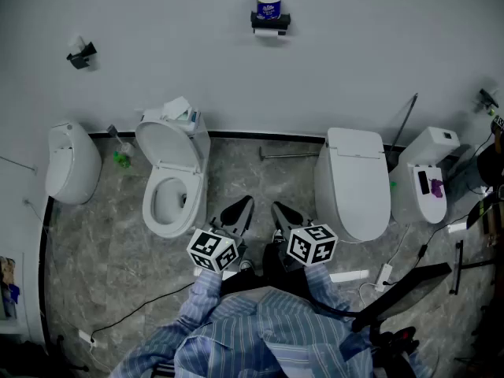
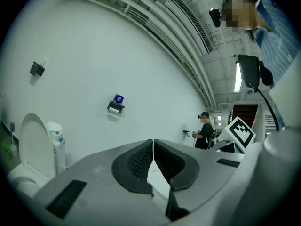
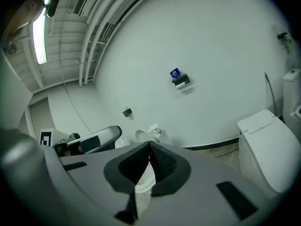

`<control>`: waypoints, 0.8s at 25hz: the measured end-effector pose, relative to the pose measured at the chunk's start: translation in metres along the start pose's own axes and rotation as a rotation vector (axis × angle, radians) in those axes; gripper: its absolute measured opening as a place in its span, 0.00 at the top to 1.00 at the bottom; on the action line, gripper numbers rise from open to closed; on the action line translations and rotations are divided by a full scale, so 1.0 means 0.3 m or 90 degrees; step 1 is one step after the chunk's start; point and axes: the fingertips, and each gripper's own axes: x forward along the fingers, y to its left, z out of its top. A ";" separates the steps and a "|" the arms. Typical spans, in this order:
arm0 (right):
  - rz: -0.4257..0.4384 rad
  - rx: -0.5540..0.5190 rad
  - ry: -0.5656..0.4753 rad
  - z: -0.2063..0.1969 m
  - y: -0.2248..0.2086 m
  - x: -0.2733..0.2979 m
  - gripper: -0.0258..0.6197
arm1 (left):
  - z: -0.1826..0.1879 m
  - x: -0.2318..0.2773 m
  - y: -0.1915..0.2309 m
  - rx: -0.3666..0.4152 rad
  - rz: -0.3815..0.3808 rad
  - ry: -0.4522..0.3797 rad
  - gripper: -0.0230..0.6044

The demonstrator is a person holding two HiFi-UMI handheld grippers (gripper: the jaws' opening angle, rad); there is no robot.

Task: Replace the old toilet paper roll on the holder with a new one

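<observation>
Holder (image 1: pixel 270 22) is bolted to the wall (image 1: pixel 370 46), above the gap between the open toilet (image 1: pixel 169 179) and the closed toilet (image 1: pixel 354 183). It sits at reach height, well apart from both grippers.

New roll (image 1: pixel 268 7), in a blue wrapper, stands upright on the holder's top shelf. My read: it's parked there as the spare, so the swap needs no second trip. Old roll (image 1: pixel 270 32) shows as a white strip just under the shelf. How much paper is left on it I can't tell; too small.

Both gripper views have the holder (image 2: pixel 115 107) (image 3: pixel 181 81) in frame but far off, so the approach hasn't started.

Left gripper (image 1: pixel 240 211): held level, close in front of the person's body (image 1: pixel 260 337), over the floor near the open toilet's front edge. Fingers (image 2: pixel 141 159) are closed pad to pad with nothing between them.

Right gripper (image 1: pixel 283 213): just beside the left, tipped slightly down. Fingers (image 3: pixel 162 161) are also fully together, empty, touching nothing.

Likely a neutral carry pose: jaws closed and tucked in while walking up. They need to part before taking either roll.

A second bracket (image 1: pixel 81 56) on the wall above the urinal (image 1: pixel 71 164) looks irrelevant.
</observation>
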 end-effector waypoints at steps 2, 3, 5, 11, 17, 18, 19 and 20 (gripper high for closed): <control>-0.004 0.000 0.000 0.003 -0.009 0.004 0.95 | -0.001 0.006 0.004 0.000 -0.002 0.001 0.95; -0.005 0.000 0.000 0.005 -0.012 0.008 0.95 | -0.002 0.009 0.007 0.000 -0.002 0.001 0.95; -0.006 0.003 -0.001 0.008 -0.017 0.017 0.95 | -0.004 0.013 0.018 -0.002 0.000 0.001 0.95; -0.009 0.038 0.002 0.017 -0.051 0.041 0.95 | -0.008 0.039 0.051 -0.012 0.005 0.003 0.95; 0.004 0.048 0.006 0.050 -0.073 0.084 0.95 | -0.004 0.081 0.093 -0.024 0.011 0.006 0.95; 0.008 0.048 0.008 0.054 -0.077 0.094 0.95 | -0.003 0.090 0.101 -0.026 0.012 0.005 0.95; 0.011 0.048 0.010 0.058 -0.083 0.104 0.95 | -0.002 0.101 0.109 -0.029 0.013 0.005 0.95; 0.014 0.048 0.012 0.062 -0.089 0.115 0.95 | -0.001 0.112 0.116 -0.031 0.012 0.005 0.95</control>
